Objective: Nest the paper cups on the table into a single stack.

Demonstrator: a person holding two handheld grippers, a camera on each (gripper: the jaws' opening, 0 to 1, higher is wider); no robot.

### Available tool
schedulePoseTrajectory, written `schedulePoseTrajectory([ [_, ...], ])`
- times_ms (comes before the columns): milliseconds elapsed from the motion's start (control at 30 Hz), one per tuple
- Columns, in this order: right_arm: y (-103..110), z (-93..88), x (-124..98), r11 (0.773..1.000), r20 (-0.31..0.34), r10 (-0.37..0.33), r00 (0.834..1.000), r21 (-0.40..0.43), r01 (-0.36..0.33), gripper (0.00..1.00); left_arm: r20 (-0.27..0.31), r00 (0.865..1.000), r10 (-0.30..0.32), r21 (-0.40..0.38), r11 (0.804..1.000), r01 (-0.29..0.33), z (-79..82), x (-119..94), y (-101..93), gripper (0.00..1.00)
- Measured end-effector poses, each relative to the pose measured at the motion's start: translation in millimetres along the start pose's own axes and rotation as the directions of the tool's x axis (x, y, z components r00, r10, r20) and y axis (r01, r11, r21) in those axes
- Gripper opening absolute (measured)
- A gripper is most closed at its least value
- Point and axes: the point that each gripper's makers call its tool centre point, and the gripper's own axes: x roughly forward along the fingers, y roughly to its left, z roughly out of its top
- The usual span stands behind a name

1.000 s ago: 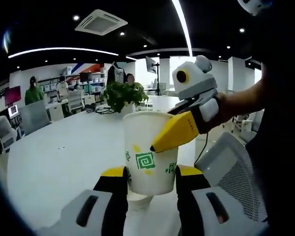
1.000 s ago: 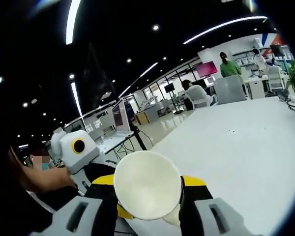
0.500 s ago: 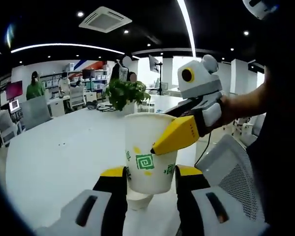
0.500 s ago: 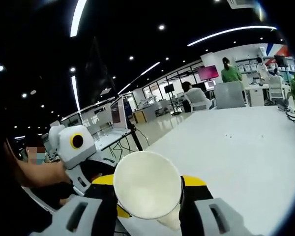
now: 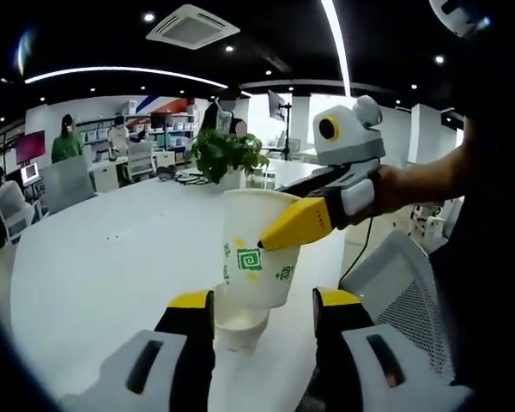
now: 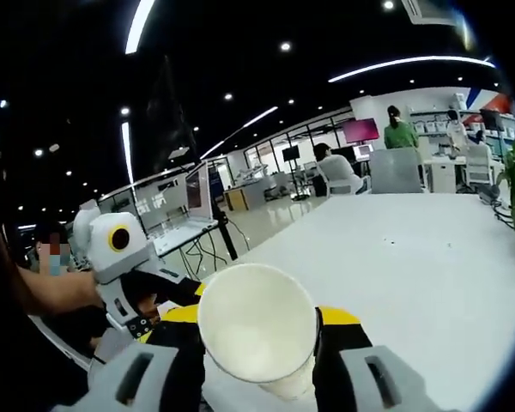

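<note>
- my right gripper (image 6: 259, 343) is clamping the upper paper cup (image 6: 257, 333) between its yellow fingers (image 6: 336, 319), mouth facing me.
- my left gripper (image 5: 264, 313) is standing spread wide, its fingers apart from the cup walls.
- the upper paper cup (image 5: 257, 247) is sitting in the lower cup (image 5: 238, 327), just ahead between my left fingers.
- beyond them the white table (image 5: 94, 266) is stretching to a potted plant (image 5: 227, 154).
</note>
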Motion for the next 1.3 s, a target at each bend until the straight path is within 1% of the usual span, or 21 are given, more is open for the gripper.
schedulePoseTrajectory([
  [100,-3,-0.4,4,1.0,-0.001,-0.009,1.0,-0.02,0.009,0.48,0.002,1.0,0.017,-0.015,1.0,-0.017,-3.1,-4,3.5,0.47],
  [333,-8,-10.7,11,0.993,-0.043,-0.028,0.999,-0.115,0.023,0.48,-0.012,0.999,0.044,-0.028,0.999,-0.045,-12.1,-11,6.9,0.47],
  [500,-11,-18.3,15,0.991,-0.062,-0.026,0.998,-0.134,0.017,0.49,-0.009,0.999,0.043,-0.051,0.998,-0.043,-15.1,-12,6.0,0.47],
  [600,-11,-23.0,18,0.987,-0.075,-0.03,0.997,-0.16,0.018,0.49,-0.01,0.999,0.046,-0.056,0.997,-0.047,-16.8,-13,7.3,0.47],
  [700,-13,-23.6,20,0.981,-0.072,-0.04,0.997,-0.193,0.026,0.49,-0.011,0.999,0.047,-0.058,0.997,-0.048,-18.2,-13,7.7,0.47],
  [833,-15,-24.5,23,0.976,-0.07,-0.053,0.996,-0.216,0.037,0.49,-0.017,0.999,0.043,-0.06,0.997,-0.044,-19.3,-11,5.5,0.47],
  [933,-18,-29.2,26,0.967,-0.081,-0.067,0.994,-0.249,0.045,0.49,-0.025,0.999,0.044,-0.058,0.997,-0.045,-20.6,-10,3.7,0.46],
  [1067,-17,-33.9,29,0.963,-0.092,-0.062,0.994,-0.268,0.035,0.5,-0.034,0.998,0.045,-0.059,0.997,-0.047,-22.7,-10,1.9,0.46],
  [1167,-16,-41.8,33,0.951,-0.128,-0.059,0.99,-0.308,0.017,0.5,-0.04,0.998,0.047,-0.059,0.997,-0.049,-24.5,-11,1.2,0.46],
  [1267,-15,-44.8,36,0.947,-0.135,-0.057,0.989,-0.322,0.011,0.51,-0.048,0.998,0.048,-0.058,0.997,-0.051,-27.4,-12,1.4,0.46],
  [1300,-14,-47.4,36,0.946,-0.148,-0.054,0.988,-0.324,0.003,0.51,-0.05,0.998,0.049,-0.058,0.997,-0.052,-28.3,-12,1.6,0.45],
])
